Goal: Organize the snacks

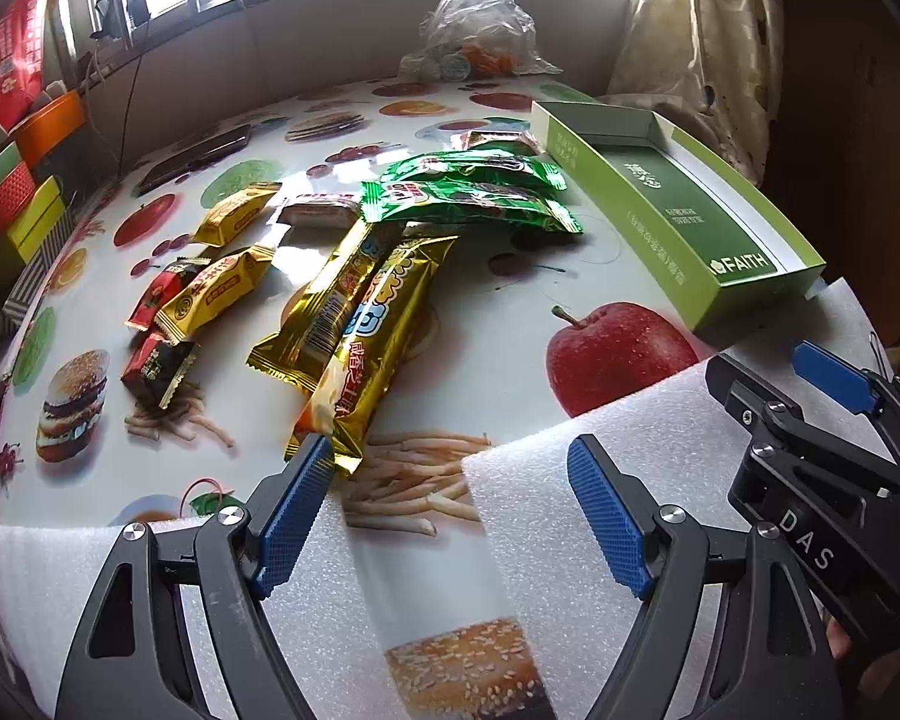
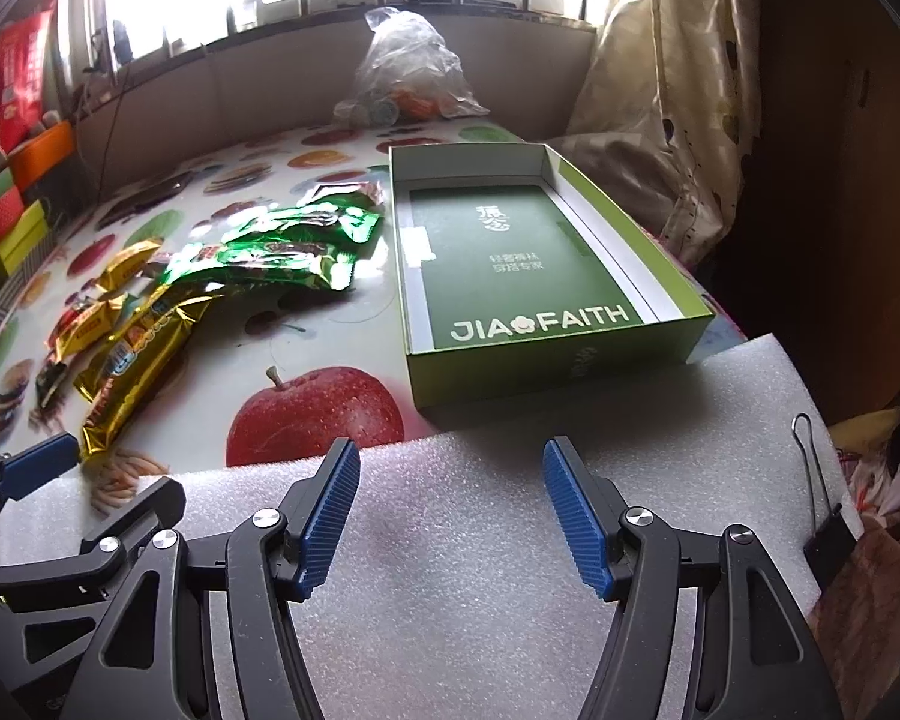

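Sitting near the front edge of the table (image 2: 498,120), both grippers are hovering over white foam sheets (image 2: 480,540) with nothing in either one. The left gripper (image 1: 450,510) is spread as wide as it goes, its blue ribbed pads (image 1: 294,516) well apart, and its left pad is just beside the near end of the gold snack packs (image 1: 354,324). The right gripper (image 2: 450,516) is also standing wide open and empty, pointing toward the green box (image 2: 546,276).

Using that green box as the landmark (it's an open, shallow one with "JIA FAITH" printed on the insert inside): nothing snack-like is lying in it. Just left of it, the green foil packs (image 2: 282,246) are lying side by side, close to its left wall but not touching as far as I can tell. Further left and nearer the camera, the two long gold snack packs are lying overlapped. Beyond those, well apart from the box, the small yellow packets (image 1: 222,294) and small red packets (image 1: 162,294) are scattered loose.

Behind the box a clear plastic bag (image 2: 408,72) is sitting by the window wall. Right of the box and nearer the camera, a black binder clip (image 2: 828,540) is gripping the foam's edge. A printed red apple (image 2: 315,414) on the tablecloth is showing just left of the box's front corner.
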`<state>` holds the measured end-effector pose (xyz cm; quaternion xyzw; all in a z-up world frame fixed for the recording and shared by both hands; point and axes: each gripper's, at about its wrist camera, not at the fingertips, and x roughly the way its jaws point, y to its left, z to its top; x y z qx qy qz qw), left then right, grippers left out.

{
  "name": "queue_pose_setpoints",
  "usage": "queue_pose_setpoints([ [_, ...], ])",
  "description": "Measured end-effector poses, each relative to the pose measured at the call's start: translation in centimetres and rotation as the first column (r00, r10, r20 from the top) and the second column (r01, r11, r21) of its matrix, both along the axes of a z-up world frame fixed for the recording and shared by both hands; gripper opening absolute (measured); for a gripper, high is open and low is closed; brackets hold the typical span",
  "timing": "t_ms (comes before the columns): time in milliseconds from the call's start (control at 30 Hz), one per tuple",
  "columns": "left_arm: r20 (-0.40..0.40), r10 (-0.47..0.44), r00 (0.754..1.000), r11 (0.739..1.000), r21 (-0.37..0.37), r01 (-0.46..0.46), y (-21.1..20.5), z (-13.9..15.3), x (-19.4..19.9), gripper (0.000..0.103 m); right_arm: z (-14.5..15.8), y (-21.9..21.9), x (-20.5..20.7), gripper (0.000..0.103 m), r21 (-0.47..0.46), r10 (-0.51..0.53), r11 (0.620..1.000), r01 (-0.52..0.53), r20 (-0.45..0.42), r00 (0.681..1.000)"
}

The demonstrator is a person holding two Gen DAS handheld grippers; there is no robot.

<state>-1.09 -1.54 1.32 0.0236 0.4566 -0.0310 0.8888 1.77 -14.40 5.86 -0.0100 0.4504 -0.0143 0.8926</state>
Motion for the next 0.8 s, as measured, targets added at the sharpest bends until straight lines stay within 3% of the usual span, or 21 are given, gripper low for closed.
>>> queue_pose_setpoints([
  [267,-0.022,-0.007,1.000,1.000,-0.007,0.007,-0.4,-0.6,0.1,0.080,-0.7,-1.1,-0.1,0.064,0.005,-0.045,0.999,0.045,-0.039,0.998],
  [800,-0.021,-0.008,1.000,1.000,-0.011,0.008,-0.5,-0.8,0.1,0.080,-0.9,-1.2,-0.2,0.065,0.012,-0.045,0.999,0.045,-0.037,0.998],
])
